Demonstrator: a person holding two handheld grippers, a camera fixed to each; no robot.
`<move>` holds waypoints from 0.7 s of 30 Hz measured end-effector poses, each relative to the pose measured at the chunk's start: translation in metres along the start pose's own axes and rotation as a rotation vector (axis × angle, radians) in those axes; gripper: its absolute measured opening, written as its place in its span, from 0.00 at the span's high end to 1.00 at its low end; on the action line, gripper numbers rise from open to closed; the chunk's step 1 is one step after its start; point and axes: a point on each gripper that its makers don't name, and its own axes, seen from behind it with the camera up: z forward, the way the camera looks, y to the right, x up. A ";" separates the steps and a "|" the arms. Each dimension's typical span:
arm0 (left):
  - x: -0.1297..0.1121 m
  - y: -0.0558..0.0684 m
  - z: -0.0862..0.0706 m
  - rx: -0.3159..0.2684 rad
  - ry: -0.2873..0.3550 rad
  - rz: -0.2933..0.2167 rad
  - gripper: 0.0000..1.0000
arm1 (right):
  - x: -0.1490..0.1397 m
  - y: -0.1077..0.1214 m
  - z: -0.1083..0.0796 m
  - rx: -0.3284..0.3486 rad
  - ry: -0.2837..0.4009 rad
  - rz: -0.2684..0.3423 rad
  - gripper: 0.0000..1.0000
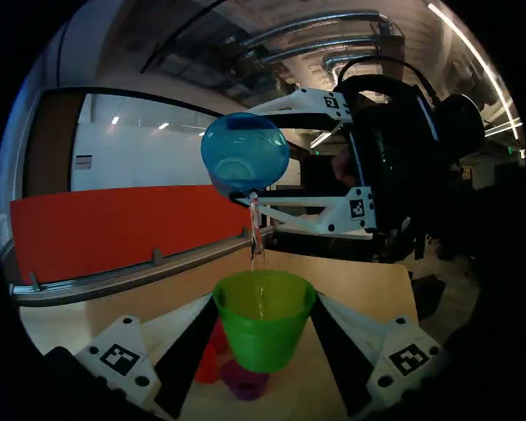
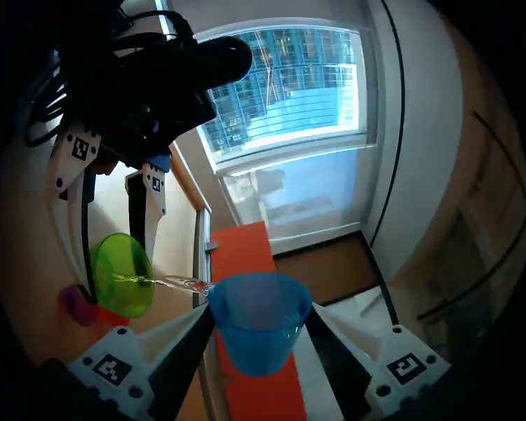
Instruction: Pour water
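Left gripper (image 1: 264, 312) upright, fingers pressing green cup (image 1: 263, 344) between them, right gripper (image 2: 259, 312) rolled sideways, fingers clamping tipped blue cup (image 2: 256, 344) between them.

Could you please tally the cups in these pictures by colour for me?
blue cup: 1
green cup: 1
orange cup: 1
purple cup: 1
Total: 4 cups

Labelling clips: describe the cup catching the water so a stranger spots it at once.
Find the pale wooden table before the orange panel. Above it, the left gripper clamps an upright cup. It alone is translucent green, unlike the tilted blue cup overhead and small purple cup beneath.
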 end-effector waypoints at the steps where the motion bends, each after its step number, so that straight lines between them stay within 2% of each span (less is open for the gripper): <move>1: 0.000 0.000 0.000 0.000 0.000 0.000 0.12 | 0.001 0.000 0.000 -0.001 0.000 -0.004 0.10; 21: 0.001 0.002 0.000 -0.004 0.003 0.001 0.12 | 0.010 0.003 0.000 -0.017 0.004 -0.103 0.10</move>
